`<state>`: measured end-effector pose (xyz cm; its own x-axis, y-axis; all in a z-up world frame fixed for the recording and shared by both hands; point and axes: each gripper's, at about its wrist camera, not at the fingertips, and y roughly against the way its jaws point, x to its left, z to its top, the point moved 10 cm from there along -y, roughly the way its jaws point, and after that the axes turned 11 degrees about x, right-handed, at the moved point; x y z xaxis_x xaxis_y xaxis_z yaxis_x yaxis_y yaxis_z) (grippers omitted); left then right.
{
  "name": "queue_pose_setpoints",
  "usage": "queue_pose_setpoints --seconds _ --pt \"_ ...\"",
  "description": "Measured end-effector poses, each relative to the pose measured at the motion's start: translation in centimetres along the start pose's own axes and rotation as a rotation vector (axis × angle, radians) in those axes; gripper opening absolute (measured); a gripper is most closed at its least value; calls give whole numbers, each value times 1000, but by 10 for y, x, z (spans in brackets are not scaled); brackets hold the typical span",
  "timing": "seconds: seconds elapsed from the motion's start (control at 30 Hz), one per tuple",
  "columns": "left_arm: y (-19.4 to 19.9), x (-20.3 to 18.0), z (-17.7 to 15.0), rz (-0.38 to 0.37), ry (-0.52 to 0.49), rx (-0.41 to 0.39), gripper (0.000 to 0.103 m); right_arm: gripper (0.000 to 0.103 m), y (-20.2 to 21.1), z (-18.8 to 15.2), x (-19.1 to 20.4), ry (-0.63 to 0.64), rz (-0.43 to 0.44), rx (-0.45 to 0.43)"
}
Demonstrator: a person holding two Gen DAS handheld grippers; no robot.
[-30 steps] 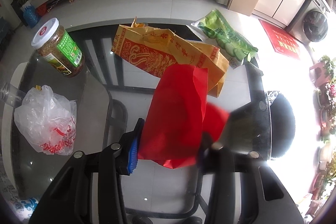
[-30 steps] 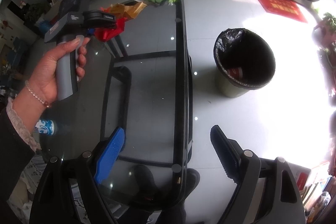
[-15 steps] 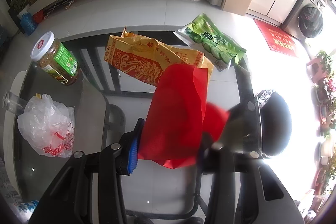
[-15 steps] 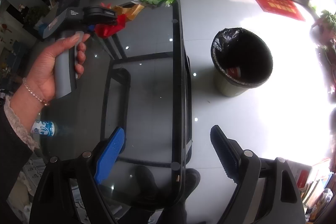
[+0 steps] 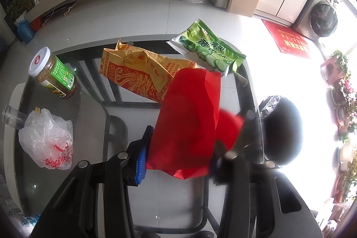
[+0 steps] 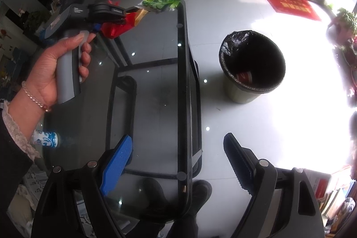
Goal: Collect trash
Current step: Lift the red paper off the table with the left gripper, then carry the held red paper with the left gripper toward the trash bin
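Note:
My left gripper (image 5: 178,155) is shut on a red paper bag (image 5: 189,124), held above the glass table (image 5: 89,108). In the right wrist view that red bag (image 6: 115,28) hangs from the left gripper, whose handle a hand (image 6: 51,68) grips. Beyond it lie an orange-and-yellow paper bag (image 5: 142,73) and a green snack packet (image 5: 207,50) at the table's far corner. A crumpled clear plastic bag (image 5: 48,139) lies on the table's left. My right gripper (image 6: 176,155) stands open and holds nothing, over the table's right edge. The black-lined trash bin (image 6: 252,70) stands on the floor to the right.
A green-labelled jar (image 5: 53,75) with a white lid stands on the table's far left, a clear glass (image 5: 11,117) beside the plastic bag. A small blue-and-white bottle (image 6: 46,139) stands near the person's sleeve. A red mat (image 6: 290,6) lies on the white tile floor.
The left gripper has risen with the red bag, which now hangs higher over the table. The right gripper has stayed still and open.

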<state>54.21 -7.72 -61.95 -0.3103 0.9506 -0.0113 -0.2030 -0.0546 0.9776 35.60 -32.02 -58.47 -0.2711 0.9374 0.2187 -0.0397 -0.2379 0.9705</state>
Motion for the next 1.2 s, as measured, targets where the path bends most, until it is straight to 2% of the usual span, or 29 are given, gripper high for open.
queue_pose_setpoints --seconds 0.9,1.2 --pt "9 -58 8 -23 -83 -14 43 81 10 -8 -28 -83 -5 -24" --pt "11 -59 12 -27 -80 -19 43 81 9 -11 -33 -96 -9 -20"
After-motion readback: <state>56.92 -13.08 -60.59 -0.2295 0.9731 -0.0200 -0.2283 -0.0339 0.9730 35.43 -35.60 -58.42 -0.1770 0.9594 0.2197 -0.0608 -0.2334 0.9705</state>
